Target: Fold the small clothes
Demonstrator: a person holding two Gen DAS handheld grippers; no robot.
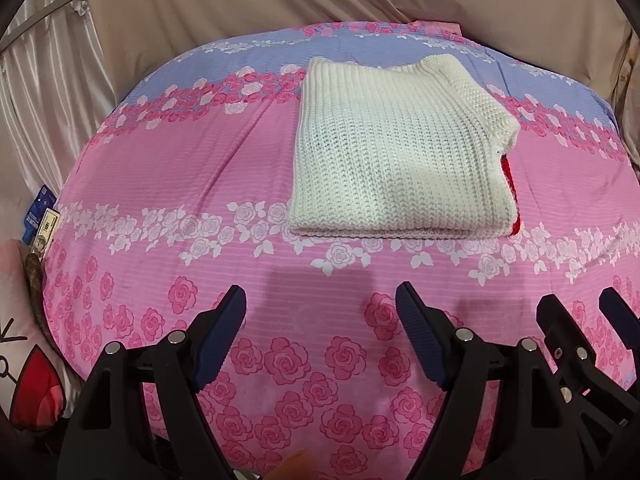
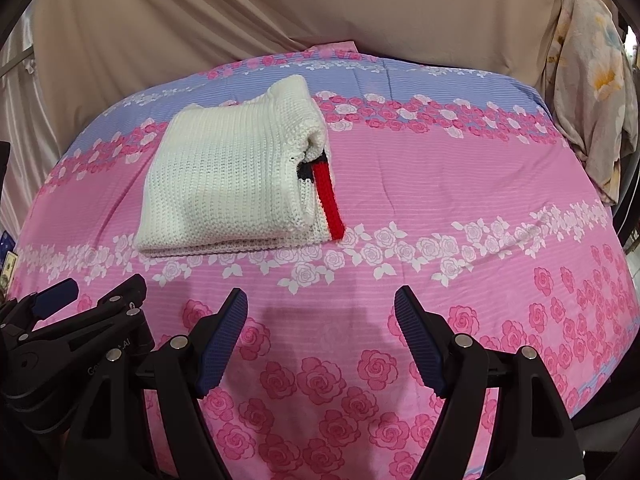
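A white knit sweater [image 1: 400, 152] lies folded into a rectangle on the pink rose-print bed cover [image 1: 168, 168]. In the right wrist view the sweater [image 2: 232, 184] shows a red and dark stripe along its right edge. My left gripper [image 1: 320, 300] is open and empty, hovering over the cover well in front of the sweater. My right gripper [image 2: 320, 302] is open and empty, in front and to the right of the sweater. Each gripper shows at the edge of the other's view: the right gripper [image 1: 580, 304] and the left gripper [image 2: 100, 288].
Beige curtains [image 1: 240, 0] hang behind the bed. A floral cloth [image 2: 592, 92] hangs at the far right. A cushion with a red shape [image 1: 24, 360] and some cards [image 1: 44, 216] sit beside the bed's left edge.
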